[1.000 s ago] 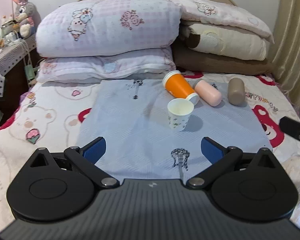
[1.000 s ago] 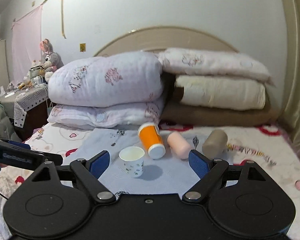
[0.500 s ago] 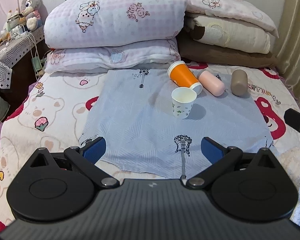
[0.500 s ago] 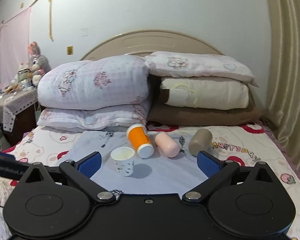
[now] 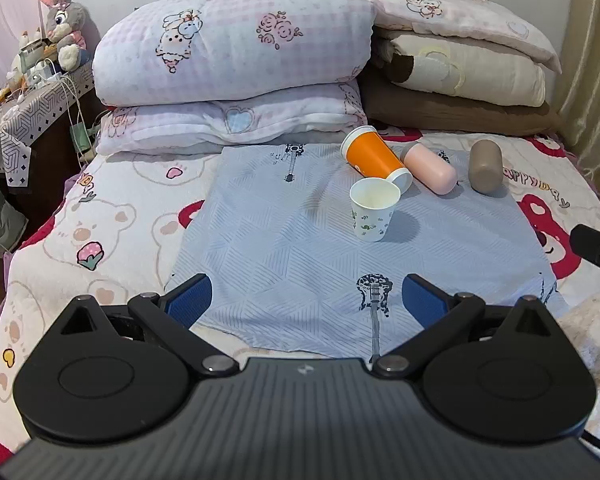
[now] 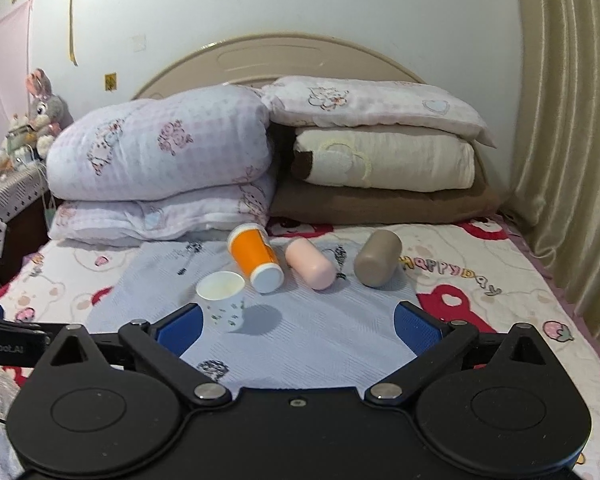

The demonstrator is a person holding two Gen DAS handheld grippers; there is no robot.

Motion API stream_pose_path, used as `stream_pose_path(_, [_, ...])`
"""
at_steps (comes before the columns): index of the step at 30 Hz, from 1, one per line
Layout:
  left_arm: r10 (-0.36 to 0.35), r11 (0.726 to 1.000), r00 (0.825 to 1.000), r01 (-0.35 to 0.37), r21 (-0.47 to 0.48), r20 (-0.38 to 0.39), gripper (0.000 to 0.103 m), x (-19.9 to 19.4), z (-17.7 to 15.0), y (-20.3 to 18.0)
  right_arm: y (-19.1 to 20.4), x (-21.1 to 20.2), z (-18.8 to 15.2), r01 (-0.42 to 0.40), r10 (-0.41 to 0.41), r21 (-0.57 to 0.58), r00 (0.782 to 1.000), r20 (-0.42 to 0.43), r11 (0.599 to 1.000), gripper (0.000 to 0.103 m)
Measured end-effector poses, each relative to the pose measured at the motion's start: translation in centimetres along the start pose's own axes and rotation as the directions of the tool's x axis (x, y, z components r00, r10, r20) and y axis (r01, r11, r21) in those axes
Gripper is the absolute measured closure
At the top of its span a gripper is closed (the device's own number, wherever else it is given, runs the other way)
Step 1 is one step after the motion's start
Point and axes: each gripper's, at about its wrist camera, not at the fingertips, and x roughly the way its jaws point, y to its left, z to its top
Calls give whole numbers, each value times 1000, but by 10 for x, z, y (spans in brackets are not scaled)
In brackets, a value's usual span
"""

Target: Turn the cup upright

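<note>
A white paper cup with small prints (image 5: 372, 210) stands upright, mouth up, on a pale blue cloth (image 5: 300, 248) on the bed; it also shows in the right wrist view (image 6: 222, 300). Behind it an orange cup (image 5: 374, 158) (image 6: 254, 258), a pink cup (image 5: 430, 170) (image 6: 310, 264) and a brown cup (image 5: 485, 166) (image 6: 378, 258) lie on their sides. My left gripper (image 5: 306, 300) is open and empty, well short of the cups. My right gripper (image 6: 298, 322) is open and empty, also back from them.
Stacked pillows and folded quilts (image 5: 236, 60) fill the head of the bed behind the cups. A bedside table with a plush rabbit (image 5: 62, 20) stands at the left. A curtain (image 6: 572, 140) hangs at the right. Part of the right gripper (image 5: 596, 248) shows at the left view's right edge.
Both grippers have drawn back and up from the cups, so the cups look smaller and farther. The white cup stays upright. Both grippers stay open.
</note>
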Motion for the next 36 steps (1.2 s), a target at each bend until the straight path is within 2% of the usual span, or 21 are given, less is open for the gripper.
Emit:
stream_pose_path(9, [-3, 1000, 1000, 3, 14, 0, 0, 4, 5, 0, -3, 6, -1, 29, -29, -5, 999, -45, 1000, 0])
stream_pose_path(26, [-3, 1000, 1000, 3, 10, -15, 0, 13, 5, 7, 3, 7, 1, 21, -22, -21, 999, -49, 1000, 0])
stream_pose_path(36, [7, 999, 999, -6, 33, -48, 0, 20, 1, 8, -1, 3, 1, 56, -57, -18, 998, -34, 998, 0])
